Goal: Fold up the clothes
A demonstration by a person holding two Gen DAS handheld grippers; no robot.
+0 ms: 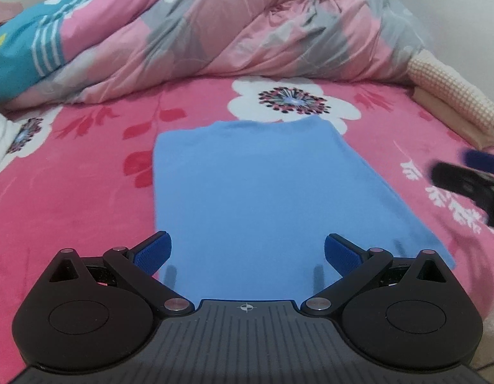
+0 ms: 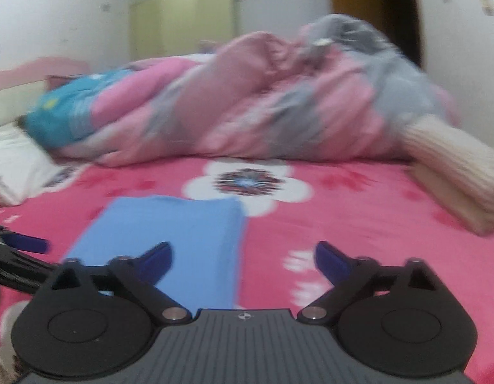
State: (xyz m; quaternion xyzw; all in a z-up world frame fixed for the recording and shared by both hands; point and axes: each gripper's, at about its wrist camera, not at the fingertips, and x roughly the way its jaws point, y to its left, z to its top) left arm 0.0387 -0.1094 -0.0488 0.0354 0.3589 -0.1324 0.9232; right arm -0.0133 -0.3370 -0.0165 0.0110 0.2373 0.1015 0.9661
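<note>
Each hand-held gripper (image 1: 247, 253) is black, with ribbed grey housing, blue finger pads (image 1: 152, 252) and silver pivot screws.

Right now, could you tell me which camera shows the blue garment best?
The left wrist view: the blue garment lies sharp and nearly whole, folded flat on the bedsheet. The right wrist view shows it blurred, partly hidden behind the tool.

Even, soft indoor light; right wrist view motion-blurred, both bowed at the edges.
</note>
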